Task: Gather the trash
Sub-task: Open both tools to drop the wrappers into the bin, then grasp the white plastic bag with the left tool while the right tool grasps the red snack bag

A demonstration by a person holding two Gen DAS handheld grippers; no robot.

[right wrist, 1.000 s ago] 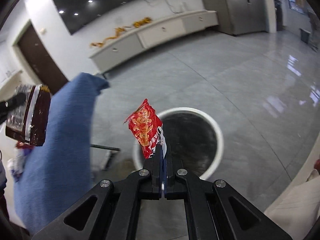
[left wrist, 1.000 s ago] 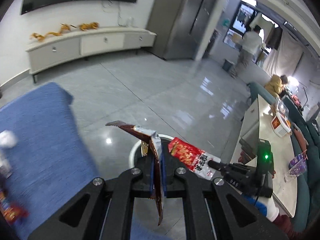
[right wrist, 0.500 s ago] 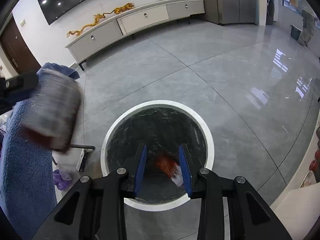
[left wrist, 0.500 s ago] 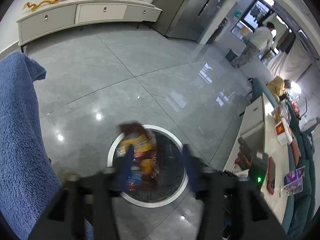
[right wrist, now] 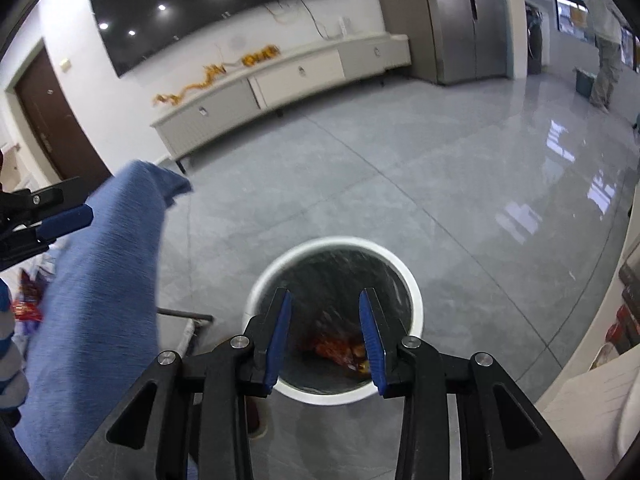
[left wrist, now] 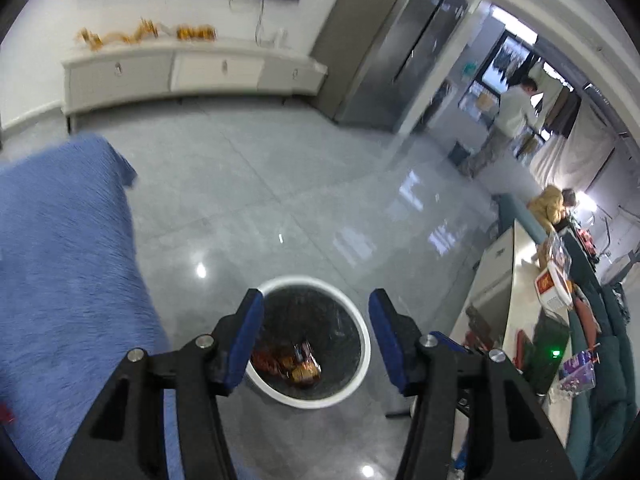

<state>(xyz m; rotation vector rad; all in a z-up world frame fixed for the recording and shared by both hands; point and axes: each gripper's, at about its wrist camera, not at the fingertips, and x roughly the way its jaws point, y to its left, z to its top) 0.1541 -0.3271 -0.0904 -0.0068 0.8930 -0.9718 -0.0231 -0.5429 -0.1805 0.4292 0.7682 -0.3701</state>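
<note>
Both grippers hang empty over the white-rimmed bin [right wrist: 334, 320] at lower centre — left gripper [left wrist: 316, 338] parted wide, right gripper [right wrist: 325, 338] just opened, narrower — wrappers [left wrist: 294, 362] inside; remaining trash [right wrist: 26, 308] lies at left edge beyond the blue cloth [right wrist: 100, 280], nearer the left gripper.

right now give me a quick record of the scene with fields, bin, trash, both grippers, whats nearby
bin: round white-rimmed waste bin with a dark liner, standing on the glossy grey tile floor
trash: crumpled red and orange snack wrappers lying at the bottom of the bin
left gripper: open, nothing between its blue pads, above the bin
right gripper: jaws just opened, empty, above the bin
nearby: blue fuzzy cloth draped left of the bin
task state: both wrappers dropped in
</note>
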